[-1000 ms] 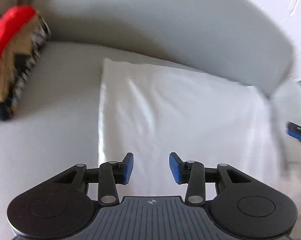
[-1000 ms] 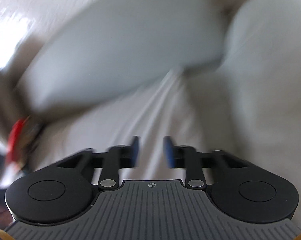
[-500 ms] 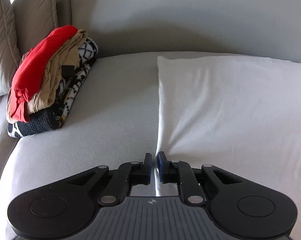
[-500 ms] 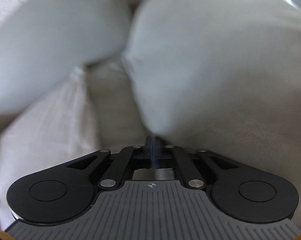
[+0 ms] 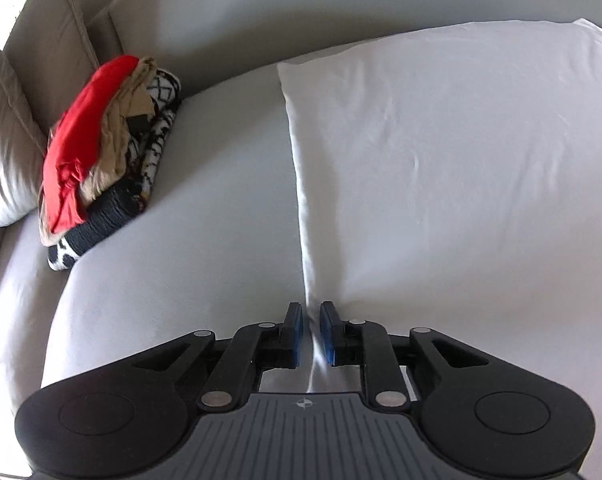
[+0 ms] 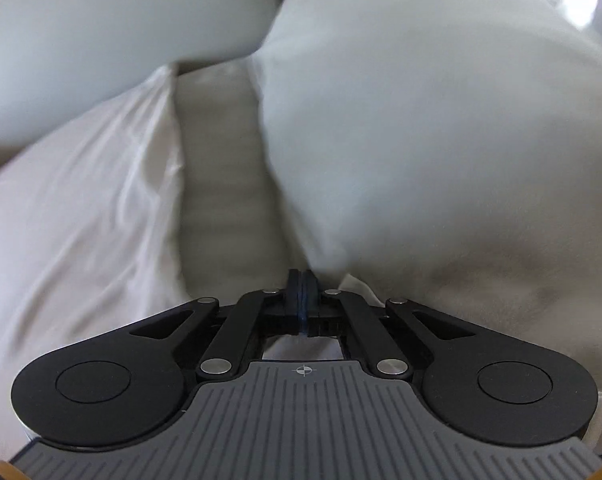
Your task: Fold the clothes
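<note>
The white cloth (image 5: 461, 152) lies spread flat on the sofa (image 5: 205, 208). The left gripper (image 5: 311, 334) pinches its near left edge between nearly closed blue pads. The right gripper (image 6: 303, 300) is clamped fully together on white fabric. A stack of folded clothes (image 5: 105, 152) sits well apart, leftward.

White garment (image 5: 461, 152); stack (image 5: 101, 152) red, tan, seemingly black-and-white diamond-patterned.

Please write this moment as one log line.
left gripper: pinching white cloth edge | right gripper: shut on cloth | folded pile: aside
</note>
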Available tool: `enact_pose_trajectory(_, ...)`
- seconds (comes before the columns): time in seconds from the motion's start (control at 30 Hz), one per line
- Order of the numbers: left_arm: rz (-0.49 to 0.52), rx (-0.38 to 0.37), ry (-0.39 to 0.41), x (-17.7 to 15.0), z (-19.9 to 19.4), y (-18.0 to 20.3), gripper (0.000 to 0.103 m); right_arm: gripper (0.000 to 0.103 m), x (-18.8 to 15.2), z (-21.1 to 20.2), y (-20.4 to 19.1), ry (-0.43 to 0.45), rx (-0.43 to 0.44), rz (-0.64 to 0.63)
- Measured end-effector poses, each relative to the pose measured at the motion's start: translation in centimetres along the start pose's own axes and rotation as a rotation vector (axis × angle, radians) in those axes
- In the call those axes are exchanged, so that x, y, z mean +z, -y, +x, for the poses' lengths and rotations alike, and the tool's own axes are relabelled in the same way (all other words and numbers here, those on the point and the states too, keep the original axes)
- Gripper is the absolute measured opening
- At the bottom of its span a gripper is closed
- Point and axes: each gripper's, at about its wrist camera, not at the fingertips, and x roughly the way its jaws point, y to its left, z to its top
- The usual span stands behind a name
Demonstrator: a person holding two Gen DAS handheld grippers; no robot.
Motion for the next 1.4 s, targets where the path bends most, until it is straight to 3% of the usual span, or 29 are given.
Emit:
enact_pose_trajectory(0.07,-0.03,0.009,-0.01,0.1,-1.3,-0.3,0.018,0.004,-0.7,-0.9,-1.2,-0.005,0.013,-0.038)
enact_pose_trajectory(0.1,-0.043,0.015,-0.01,0.0,-2.1,-0.3,0.018,0.015,-1.0,-1.3,-1.8,-0.008,0.019,-0.058)
enact_pose_trajectory(0.13,-0.051,0.014,-0.009,0.0,-2.9,-0.3,0.018,0.016,-1.4,-1.7,-2.3,-0.01,0.026,-0.077)
enact_pose_trajectory(0.27,-0.032,-0.112,0.017,-1.2,-6.2,1.7,0.019,0.016,-2.7,-3.5,-4.7,-0.02,0.052,-0.153)
enact_pose_trajectory(0.37,-0.015,-0.202,0.029,-2.2,-8.4,3.2,0.022,0.023,-3.8,-4.8,-6.4,-0.028,0.071,-0.211)
enact_pose_trajectory(0.47,0.046,-0.201,-0.046,-4.3,-7.5,5.1,0.023,0.016,-4.8,-6.1,-8.2,-0.036,0.09,-0.269)
enact_pose_trajectory(0.57,0.082,-0.153,-0.03,-6.8,-9.2,4.5,0.023,0.021,-6.4,-9.1,-5.2,-0.081,0.013,-0.245)
enact_pose_trajectory(0.63,0.067,-0.188,-0.062,-8.4,-10.6,3.2,0.023,0.021,-7.5,-11.3,-2.4,-0.111,-0.014,-0.202)
enact_pose_trajectory(0.73,0.03,-0.271,-0.074,-11.0,-13.4,1.0,0.023,0.026,-9.0,-17.0,1.1,-0.024,0.063,-0.082)
enact_pose_trajectory(0.77,0.027,-0.292,-0.055,-11.7,-14.5,0.4,0.023,0.03,-9.5,-19.0,2.3,0.011,0.093,-0.041)
enact_pose_trajectory(0.8,0.023,-0.304,-0.029,-12.4,-15.8,0.0,0.024,0.042,-9.7,-20.2,3.0,0.041,0.122,-0.011)
enact_pose_trajectory(0.87,0.014,-0.318,0.025,-13.4,-18.1,-0.1,0.031,0.045,-9.8,-21.0,3.7,0.082,0.178,0.024)
enact_pose_trajectory(1.0,-0.029,-0.331,0.108,-14.6,-19.1,2.2,0.038,0.058,-11.7,-22.8,4.4,0.112,0.285,0.067)
enact_pose_trajectory(1.07,-0.051,-0.337,0.15,-15.2,-19.6,3.3,0.04,0.054,-12.7,-22.9,4.4,0.106,0.327,0.093)
enact_pose_trajectory(1.13,-0.073,-0.342,0.188,-15.8,-20.0,4.6,0.04,0.02,-13.6,-20.7,3.4,0.095,0.378,0.088)
enact_pose_trajectory(1.3,-0.066,-0.336,0.257,-16.9,-19.0,9.0,0.036,0.018,-16.5,-17.9,0.1,0.068,0.506,-0.038)
enact_pose_trajectory(1.37,-0.044,-0.331,0.25,-17.3,-18.7,10.1,0.031,0.017,-17.9,-18.0,-0.9,0.017,0.487,-0.116)
enact_pose_trajectory(1.4,-0.04,-0.328,0.217,-17.5,-18.3,10.3,0.031,0.004,-18.7,-18.0,-1.1,-0.004,0.443,-0.165)
